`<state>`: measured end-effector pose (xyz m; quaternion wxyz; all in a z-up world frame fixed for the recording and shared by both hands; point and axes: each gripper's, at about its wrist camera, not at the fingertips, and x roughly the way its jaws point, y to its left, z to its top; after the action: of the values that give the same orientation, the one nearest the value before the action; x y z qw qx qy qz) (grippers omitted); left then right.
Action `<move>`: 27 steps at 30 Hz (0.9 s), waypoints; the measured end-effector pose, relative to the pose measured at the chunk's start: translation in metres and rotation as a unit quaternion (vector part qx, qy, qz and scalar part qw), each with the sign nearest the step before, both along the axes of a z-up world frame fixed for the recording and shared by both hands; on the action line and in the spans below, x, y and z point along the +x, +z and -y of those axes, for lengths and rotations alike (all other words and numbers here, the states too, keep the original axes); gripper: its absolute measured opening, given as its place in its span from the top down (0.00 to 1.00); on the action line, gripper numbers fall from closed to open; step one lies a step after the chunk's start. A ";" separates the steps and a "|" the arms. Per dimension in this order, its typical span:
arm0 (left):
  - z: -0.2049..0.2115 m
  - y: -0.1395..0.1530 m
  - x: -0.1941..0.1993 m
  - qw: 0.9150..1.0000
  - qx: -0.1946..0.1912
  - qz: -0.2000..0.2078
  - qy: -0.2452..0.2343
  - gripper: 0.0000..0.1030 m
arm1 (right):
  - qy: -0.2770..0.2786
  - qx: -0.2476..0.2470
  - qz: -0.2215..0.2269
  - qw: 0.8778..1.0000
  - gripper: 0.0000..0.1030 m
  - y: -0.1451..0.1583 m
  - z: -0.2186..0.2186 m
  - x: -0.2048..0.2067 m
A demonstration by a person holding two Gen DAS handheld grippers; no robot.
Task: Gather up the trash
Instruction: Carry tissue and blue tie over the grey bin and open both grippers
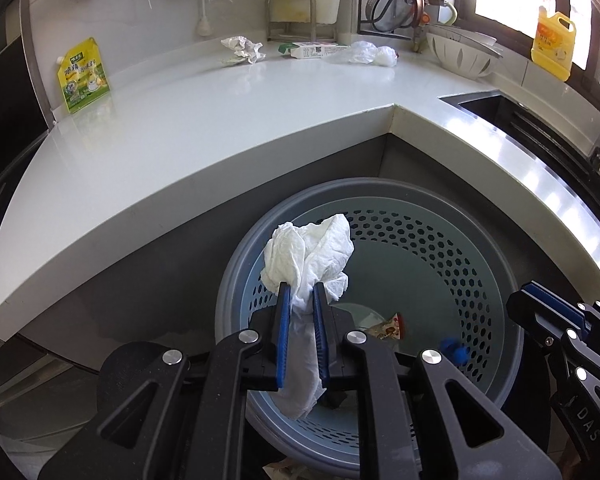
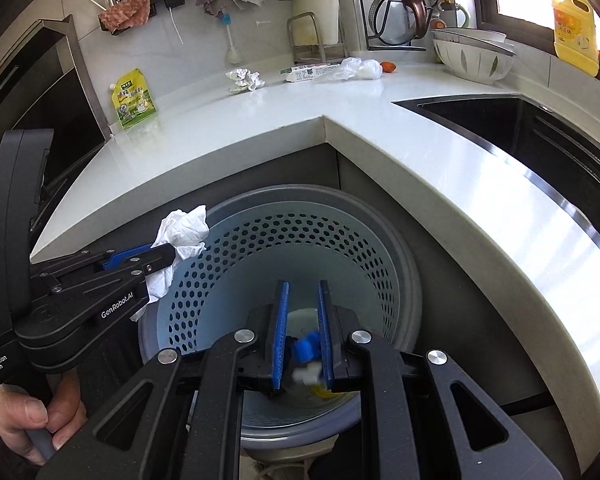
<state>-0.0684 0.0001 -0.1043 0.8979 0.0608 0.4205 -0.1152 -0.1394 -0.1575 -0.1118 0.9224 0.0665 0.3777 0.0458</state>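
Note:
My left gripper (image 1: 300,286) is shut on a crumpled white tissue (image 1: 312,252) and holds it over the near-left rim of a grey perforated trash bin (image 1: 440,240) that stands on the floor under the counter corner. The tissue (image 2: 182,228) and left gripper (image 2: 168,254) also show in the right wrist view. My right gripper (image 2: 304,284) is open and empty above the bin (image 2: 380,248); a blurred blue and white scrap (image 2: 306,350) shows between its fingers, over the bin's bottom. In the bin lie a small wrapper (image 1: 390,326) and a blue scrap (image 1: 454,350).
On the white counter (image 1: 220,120) lie a crumpled paper (image 1: 242,49), a small carton (image 1: 306,50), a clear plastic bag (image 1: 366,54) and a green-yellow pouch (image 1: 83,76). A bowl (image 1: 460,54) and dish rack stand at the back right; a dark sink (image 2: 520,128) is at right.

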 end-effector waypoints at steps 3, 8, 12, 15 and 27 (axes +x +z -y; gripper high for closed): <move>-0.002 -0.002 0.001 1.000 -0.003 -0.005 0.002 0.85 | -0.002 -0.001 0.003 1.000 0.83 0.001 0.001 0.000; -0.004 -0.003 0.000 1.000 -0.003 -0.002 0.008 0.59 | -0.009 0.010 0.006 1.000 0.70 0.001 0.006 0.001; -0.005 -0.001 -0.002 1.000 0.000 0.004 0.012 0.53 | -0.010 0.015 0.007 1.000 0.69 0.001 0.009 -0.001; -0.007 -0.001 -0.002 1.000 -0.002 0.004 0.015 0.49 | -0.009 0.017 0.009 1.000 0.69 0.002 0.009 -0.001; -0.009 0.000 -0.001 1.000 0.000 0.006 0.019 0.42 | -0.012 0.022 0.016 1.000 0.58 0.001 0.011 -0.003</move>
<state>-0.0694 0.0095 -0.1044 0.9025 0.0537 0.4161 -0.0979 -0.1420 -0.1684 -0.1106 0.9271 0.0911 0.3608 0.0439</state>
